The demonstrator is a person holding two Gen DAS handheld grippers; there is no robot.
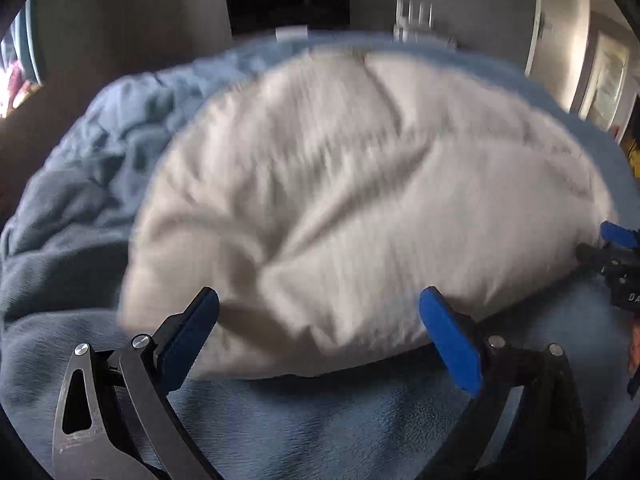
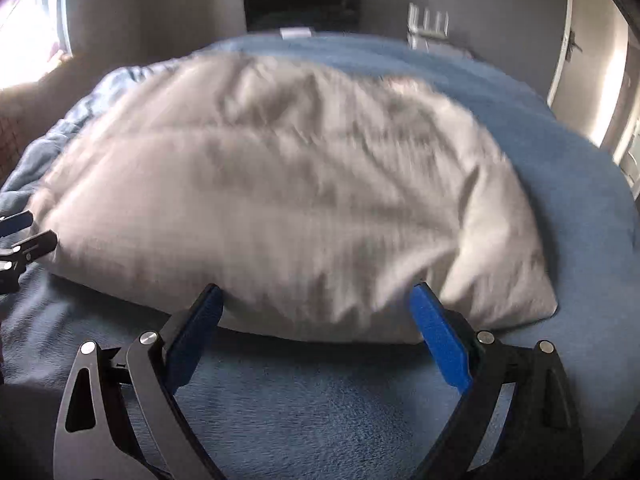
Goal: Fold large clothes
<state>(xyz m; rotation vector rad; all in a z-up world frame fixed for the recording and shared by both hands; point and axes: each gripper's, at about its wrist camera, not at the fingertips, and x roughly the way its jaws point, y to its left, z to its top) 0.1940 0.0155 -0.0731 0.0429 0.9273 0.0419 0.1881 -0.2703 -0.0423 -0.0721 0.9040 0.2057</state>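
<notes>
A large white garment [image 1: 352,200] lies spread in a rumpled, blurred heap on a blue blanket [image 1: 320,420]. My left gripper [image 1: 320,308] is open, its blue pads on either side of the garment's near edge, nothing pinched. In the right wrist view the same white garment [image 2: 280,200] fills the middle, and my right gripper [image 2: 316,300] is open at its near edge with the cloth between the wide-spread pads. The right gripper [image 1: 616,256] shows at the right edge of the left view; the left gripper [image 2: 20,240] shows at the left edge of the right view.
The blue blanket [image 2: 320,408] covers a bed and bunches up at the left [image 1: 80,168]. A dark screen [image 1: 286,0] hangs on the far wall. A door [image 2: 592,72] stands at the right, a bright window [image 2: 28,40] at the left.
</notes>
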